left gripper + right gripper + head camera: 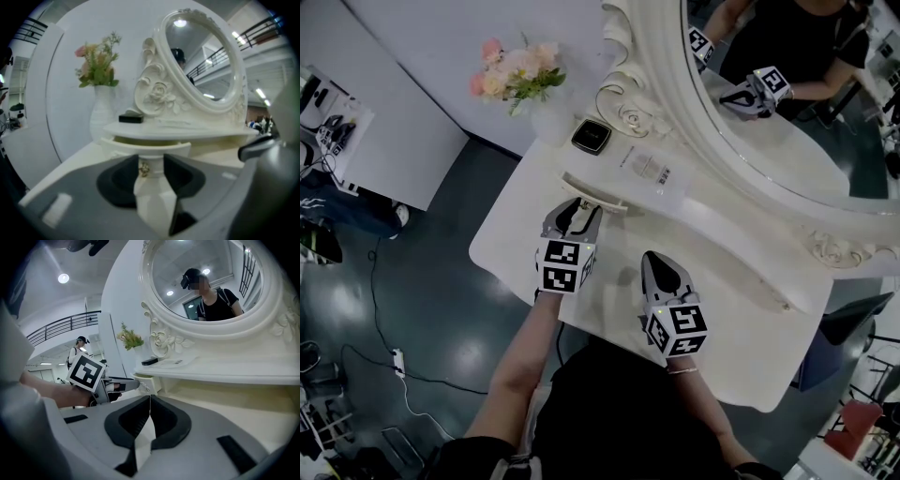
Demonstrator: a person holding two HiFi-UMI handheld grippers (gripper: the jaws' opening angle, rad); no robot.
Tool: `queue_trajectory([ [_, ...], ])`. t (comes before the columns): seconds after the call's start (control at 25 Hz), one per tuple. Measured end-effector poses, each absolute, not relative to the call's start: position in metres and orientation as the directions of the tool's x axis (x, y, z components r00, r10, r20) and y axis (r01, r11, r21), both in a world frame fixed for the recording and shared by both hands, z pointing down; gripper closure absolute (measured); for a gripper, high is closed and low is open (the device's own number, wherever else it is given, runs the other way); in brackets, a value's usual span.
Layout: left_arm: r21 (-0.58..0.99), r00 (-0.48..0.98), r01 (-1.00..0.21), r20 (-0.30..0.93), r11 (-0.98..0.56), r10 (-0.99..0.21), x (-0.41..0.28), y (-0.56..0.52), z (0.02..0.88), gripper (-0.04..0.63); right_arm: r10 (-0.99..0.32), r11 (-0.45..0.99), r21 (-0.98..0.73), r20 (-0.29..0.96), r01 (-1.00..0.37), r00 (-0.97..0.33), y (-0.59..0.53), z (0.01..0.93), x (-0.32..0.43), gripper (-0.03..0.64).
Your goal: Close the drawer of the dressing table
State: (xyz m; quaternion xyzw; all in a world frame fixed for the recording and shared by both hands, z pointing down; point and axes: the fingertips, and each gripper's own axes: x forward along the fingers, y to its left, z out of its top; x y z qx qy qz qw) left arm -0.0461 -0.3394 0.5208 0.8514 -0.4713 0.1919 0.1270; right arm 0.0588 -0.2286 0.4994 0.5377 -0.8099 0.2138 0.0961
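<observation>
While ajar, drawer (pixel 595 192): sticks out a little under shelf (pixel 703 211), upper middle of head view; front shows low centre in left gripper view.
Left claw (pixel 579 211): narrowly parted around gold knob (pixel 144 168); knob lies against one pad, not clamped.
Right claw (pixel 661 264): closed to a slit, empty, lower centre of head view, over bench (pixel 511 239), apart from drawer.
Risk, slip: with so loose a hold, could slide off knob on the push.
Risk, jam: pushed off-centre, likely to skew drawer in its slot.
Risk, jolt: a hard shove may shake case (pixel 592 136), clear box (pixel 647 169) and flowers (pixel 514 77), upper left.
In the way: nothing seen in the gap; drawer inside hidden.
Mirror (pixel 769 112): upper right, off the push line.
</observation>
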Motion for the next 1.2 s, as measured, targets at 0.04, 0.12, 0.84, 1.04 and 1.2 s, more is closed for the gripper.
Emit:
queue_trajectory([
  [0.04,0.035,0.482,-0.851,0.447,-0.524,-0.754,-0.045,-0.341,0.521,0.426,-0.829,0.330,-0.245,0.386,-0.912,-0.404,-0.229,0.500,0.059,0.612],
  [0.12,0.034,0.483,-0.850,0.447,-0.526,-0.753,-0.043,-0.345,0.521,0.426,-0.829,0.329,-0.248,0.387,-0.911,-0.405,-0.229,0.502,0.060,0.612],
  [0.84,0.013,0.487,-0.843,0.440,-0.537,-0.754,-0.026,-0.371,0.519,0.428,-0.829,0.324,-0.260,0.385,-0.909,-0.406,-0.230,0.504,0.067,0.612],
  [1.04,0.010,0.475,-0.851,0.443,-0.525,-0.761,-0.027,-0.371,0.519,0.430,-0.829,0.330,-0.254,0.383,-0.909,-0.408,-0.231,0.502,0.065,0.612],
  [1.2,0.007,0.466,-0.856,0.444,-0.517,-0.765,-0.031,-0.365,0.516,0.437,-0.831,0.337,-0.245,0.376,-0.909,-0.410,-0.229,0.499,0.062,0.612],
])
